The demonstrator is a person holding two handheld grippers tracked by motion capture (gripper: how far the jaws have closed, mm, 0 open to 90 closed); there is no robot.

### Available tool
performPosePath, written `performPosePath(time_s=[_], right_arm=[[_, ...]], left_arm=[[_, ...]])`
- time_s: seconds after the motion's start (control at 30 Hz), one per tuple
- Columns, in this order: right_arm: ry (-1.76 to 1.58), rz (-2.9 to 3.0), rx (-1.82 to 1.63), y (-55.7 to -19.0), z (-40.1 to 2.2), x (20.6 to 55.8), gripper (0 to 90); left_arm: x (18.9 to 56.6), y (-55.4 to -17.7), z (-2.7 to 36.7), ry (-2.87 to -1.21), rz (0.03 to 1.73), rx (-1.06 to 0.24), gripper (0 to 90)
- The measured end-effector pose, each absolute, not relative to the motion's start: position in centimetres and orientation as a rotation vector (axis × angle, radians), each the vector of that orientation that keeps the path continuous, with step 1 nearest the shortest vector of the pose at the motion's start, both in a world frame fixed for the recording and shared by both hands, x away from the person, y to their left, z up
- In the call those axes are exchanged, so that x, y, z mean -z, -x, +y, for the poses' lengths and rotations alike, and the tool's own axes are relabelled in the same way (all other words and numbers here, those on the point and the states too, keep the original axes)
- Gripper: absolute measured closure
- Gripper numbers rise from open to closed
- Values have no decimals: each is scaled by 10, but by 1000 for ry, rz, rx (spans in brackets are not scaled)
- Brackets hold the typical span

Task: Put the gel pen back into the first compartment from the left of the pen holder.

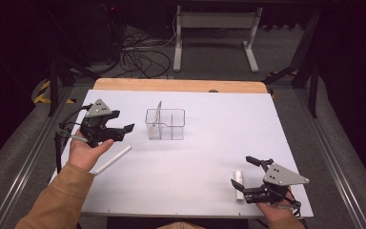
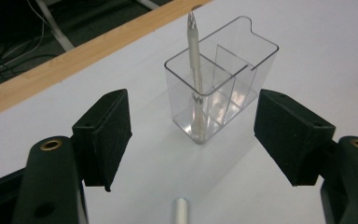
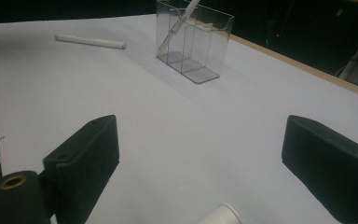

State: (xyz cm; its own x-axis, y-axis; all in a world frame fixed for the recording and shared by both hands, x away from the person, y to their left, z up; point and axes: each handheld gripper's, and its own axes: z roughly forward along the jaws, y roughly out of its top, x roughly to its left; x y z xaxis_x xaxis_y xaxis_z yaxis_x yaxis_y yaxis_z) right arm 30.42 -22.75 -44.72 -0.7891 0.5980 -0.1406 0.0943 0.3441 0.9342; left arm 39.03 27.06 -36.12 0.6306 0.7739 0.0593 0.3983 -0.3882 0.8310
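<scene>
Nearest me, my right claw (image 1: 246, 176) is gaping around a white tube (image 1: 238, 185), well right of the clear organizer (image 1: 166, 124); my left claw (image 1: 125, 132), released, is hovering left of it above a white pen (image 1: 113, 159).

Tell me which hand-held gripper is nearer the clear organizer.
Left. The left hand-held gripper sits just beside the clear organizer; the right hand-held gripper is far off by the table's near edge.

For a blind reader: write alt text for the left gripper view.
A clear divided holder stands on the white table with one pen upright in it, framed by the open left claw. Another pen's tip lies below.
</scene>
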Motion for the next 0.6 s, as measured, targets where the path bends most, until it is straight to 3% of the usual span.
performPosePath(time_s=[0.6], right_arm=[[-596, 2152, -1443, -304, -227, 448, 116]], left_arm=[[381, -377, 287, -2062, 959, -522, 299]])
